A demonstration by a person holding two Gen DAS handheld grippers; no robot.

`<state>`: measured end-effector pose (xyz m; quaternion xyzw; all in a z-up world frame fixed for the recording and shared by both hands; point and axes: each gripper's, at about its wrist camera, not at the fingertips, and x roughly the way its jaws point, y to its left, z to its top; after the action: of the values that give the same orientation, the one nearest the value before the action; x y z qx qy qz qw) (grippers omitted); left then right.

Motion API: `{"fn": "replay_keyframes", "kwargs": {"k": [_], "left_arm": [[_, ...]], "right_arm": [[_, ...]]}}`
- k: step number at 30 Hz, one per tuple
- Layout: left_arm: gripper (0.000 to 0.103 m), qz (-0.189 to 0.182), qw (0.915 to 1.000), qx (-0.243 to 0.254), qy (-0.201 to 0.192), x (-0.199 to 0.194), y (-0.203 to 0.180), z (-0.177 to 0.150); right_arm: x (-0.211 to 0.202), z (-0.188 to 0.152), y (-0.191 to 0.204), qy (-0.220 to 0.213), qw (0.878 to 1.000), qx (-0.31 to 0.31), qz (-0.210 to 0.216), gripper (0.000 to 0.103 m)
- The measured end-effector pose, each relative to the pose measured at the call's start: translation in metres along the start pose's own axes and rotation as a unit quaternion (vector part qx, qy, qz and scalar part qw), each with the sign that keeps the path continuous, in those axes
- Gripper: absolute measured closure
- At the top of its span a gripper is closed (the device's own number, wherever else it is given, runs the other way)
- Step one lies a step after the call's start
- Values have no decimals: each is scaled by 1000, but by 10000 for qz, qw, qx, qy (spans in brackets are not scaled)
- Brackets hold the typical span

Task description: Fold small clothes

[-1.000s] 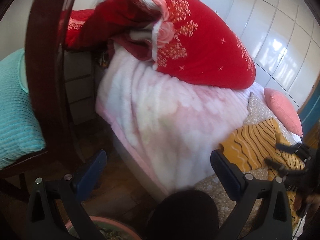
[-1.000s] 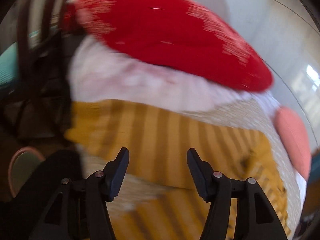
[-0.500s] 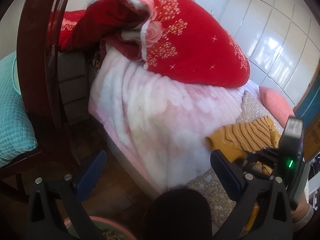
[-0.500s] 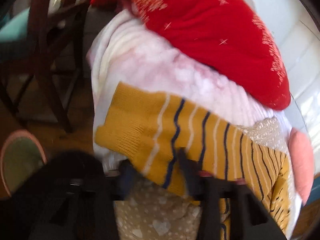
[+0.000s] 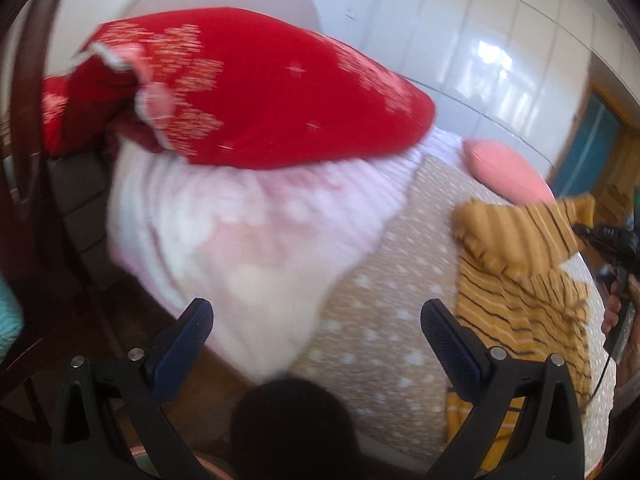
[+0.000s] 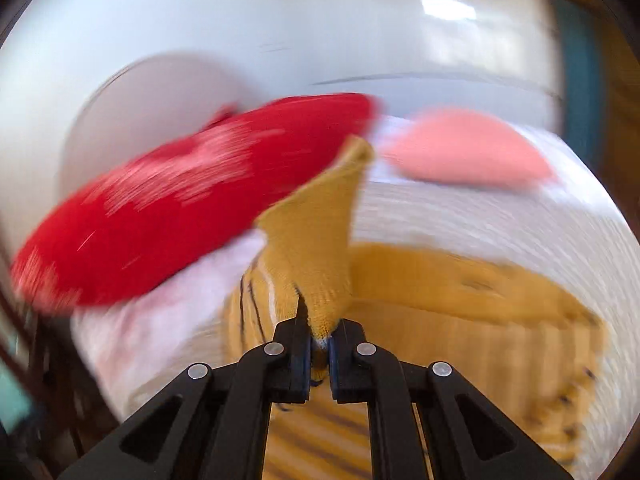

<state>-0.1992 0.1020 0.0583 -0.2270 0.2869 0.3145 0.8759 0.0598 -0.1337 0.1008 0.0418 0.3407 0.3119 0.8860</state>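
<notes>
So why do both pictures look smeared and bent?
Left wrist view: mild motion blur on the red quilt, window glare on the wardrobe doors, fisheye bulging. Right wrist view: heavy streaking everywhere except the right gripper, pinching the mustard sweater.

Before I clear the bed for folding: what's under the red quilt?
A pale pink blanket lies under the red quilt, draped over the bed's edge. Whatever is beneath the blanket is covered.
</notes>
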Motion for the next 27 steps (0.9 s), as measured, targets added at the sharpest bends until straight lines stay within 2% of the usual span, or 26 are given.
{"fn": "replay_keyframes", "kwargs": {"k": [2,5,7,9,11,13,16,17,18,22,24,27], "left_arm": [[0,-98,9998,156,109,7,-18,-2],[0,-216,9989,356,218,14,-43,-4],[0,-298,9981,461,263,16,-57,-4],[0,-334,9972,612,270,17,-73,-5],[0,-334,9963,747,262,19,-85,-6],[0,-341,9952,871,281,23,-96,-8],[0,-409,9933,990,441,33,-111,-15],[0,-444,9927,1009,500,37,-115,-18],[0,-485,9919,1031,560,40,-119,-21],[0,-596,9882,1220,708,50,-137,-32],[0,-604,9863,1354,725,55,-145,-37],[0,-596,9836,1504,794,64,-157,-42]], "right_arm": [[-1,-10,-79,74,9951,918,-367,97],[9,-38,-154,330,9822,1668,-793,96],[17,-57,-177,551,9772,1883,-812,92],[17,-70,-187,510,9770,1994,-558,91],[8,-75,-181,387,9814,1807,-524,88],[-5,-77,-172,263,9863,1528,-563,80],[-30,-87,-171,77,9889,1290,-730,62],[-39,-91,-172,21,9886,1259,-823,53],[-45,-93,-175,-26,9883,1274,-836,51],[-73,-120,-202,-128,9836,1612,-804,47],[-81,-133,-215,-213,9794,1838,-806,36],[-81,-146,-237,-280,9695,2375,-539,34]]}}
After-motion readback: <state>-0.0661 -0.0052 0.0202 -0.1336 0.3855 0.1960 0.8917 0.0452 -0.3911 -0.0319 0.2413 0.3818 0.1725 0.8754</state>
